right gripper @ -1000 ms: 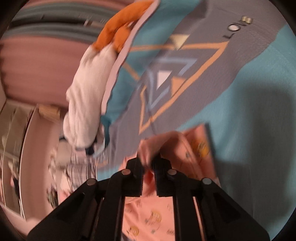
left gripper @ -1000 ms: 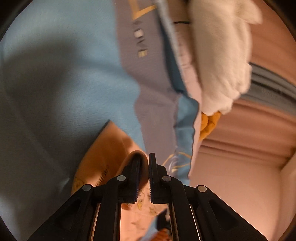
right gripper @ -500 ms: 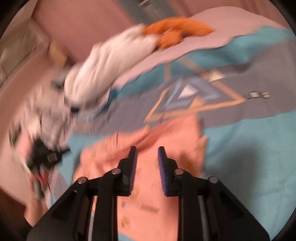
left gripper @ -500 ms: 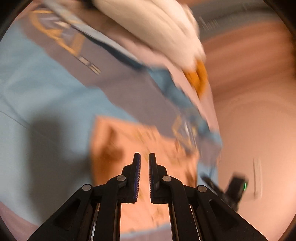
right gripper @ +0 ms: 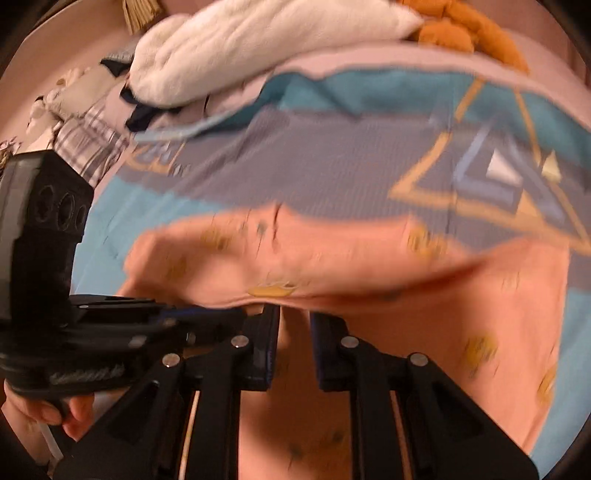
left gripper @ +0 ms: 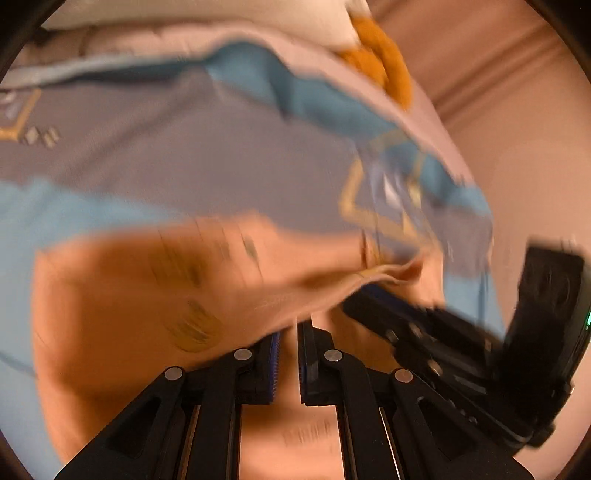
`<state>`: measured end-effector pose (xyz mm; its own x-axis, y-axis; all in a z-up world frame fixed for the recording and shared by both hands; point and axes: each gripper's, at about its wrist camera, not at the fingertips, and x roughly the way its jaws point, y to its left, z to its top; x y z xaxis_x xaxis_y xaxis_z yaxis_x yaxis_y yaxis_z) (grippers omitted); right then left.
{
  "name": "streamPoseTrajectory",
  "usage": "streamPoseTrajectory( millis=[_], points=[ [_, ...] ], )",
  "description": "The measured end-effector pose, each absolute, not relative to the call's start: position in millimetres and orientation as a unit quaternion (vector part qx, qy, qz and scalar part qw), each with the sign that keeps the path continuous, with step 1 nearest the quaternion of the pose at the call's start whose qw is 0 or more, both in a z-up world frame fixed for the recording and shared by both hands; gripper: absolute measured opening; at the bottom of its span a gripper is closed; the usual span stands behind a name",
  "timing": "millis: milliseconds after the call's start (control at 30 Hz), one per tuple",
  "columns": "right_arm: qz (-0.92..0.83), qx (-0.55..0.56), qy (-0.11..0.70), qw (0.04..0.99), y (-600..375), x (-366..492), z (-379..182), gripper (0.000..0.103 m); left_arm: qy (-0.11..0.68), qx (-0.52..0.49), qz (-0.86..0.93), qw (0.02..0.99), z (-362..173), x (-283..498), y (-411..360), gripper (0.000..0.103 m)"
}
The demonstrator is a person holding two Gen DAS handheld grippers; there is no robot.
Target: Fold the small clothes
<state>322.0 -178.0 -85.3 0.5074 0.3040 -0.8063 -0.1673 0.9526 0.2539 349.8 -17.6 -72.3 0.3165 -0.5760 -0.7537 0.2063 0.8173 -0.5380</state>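
Observation:
A small pink garment with yellow prints lies on a blue and grey bed cover. Its near edge is raised in a fold that crosses both pairs of fingertips. My left gripper is shut, and that edge drapes over its tips. My right gripper stands close beside it, jaws narrow, with pink cloth at and between the tips. Each shows in the other's view: the right gripper comes in from the right, the left gripper from the left. Blur hides the exact pinch.
A white plush bundle and an orange soft toy lie at the far edge of the cover. Plaid and dark clothes are heaped at far left. A hand holds the left gripper's handle.
Both grippers have rolled and swung across the garment. A second ago each was pinching the pink cloth; now they sit side by side at its near edge, which is lifted.

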Motion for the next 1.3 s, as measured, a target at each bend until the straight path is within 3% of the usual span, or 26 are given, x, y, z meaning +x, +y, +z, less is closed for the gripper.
streamPoseTrajectory(
  millis=[267,567,933,1133,1300],
  points=[
    [0.110,0.113,0.410,0.898,-213,317,-52,0.019,0.473,-0.182,-0.221,0.833,-37,360,31,0.002],
    [0.104,0.070,0.433,0.893,-244,243,-64,0.019,0.512,-0.139,-0.294,0.795,-57,295,31,0.002],
    [0.070,0.083,0.459,0.882,-251,213,-74,0.019,0.507,-0.213,-0.138,0.824,-74,389,62,0.002],
    [0.067,0.073,0.442,0.892,-256,218,-67,0.019,0.494,-0.178,-0.232,0.819,-53,335,72,0.002],
    [0.065,0.133,0.447,0.882,-263,235,-79,0.019,0.501,-0.136,-0.308,0.797,-58,277,47,0.002]
  ],
)
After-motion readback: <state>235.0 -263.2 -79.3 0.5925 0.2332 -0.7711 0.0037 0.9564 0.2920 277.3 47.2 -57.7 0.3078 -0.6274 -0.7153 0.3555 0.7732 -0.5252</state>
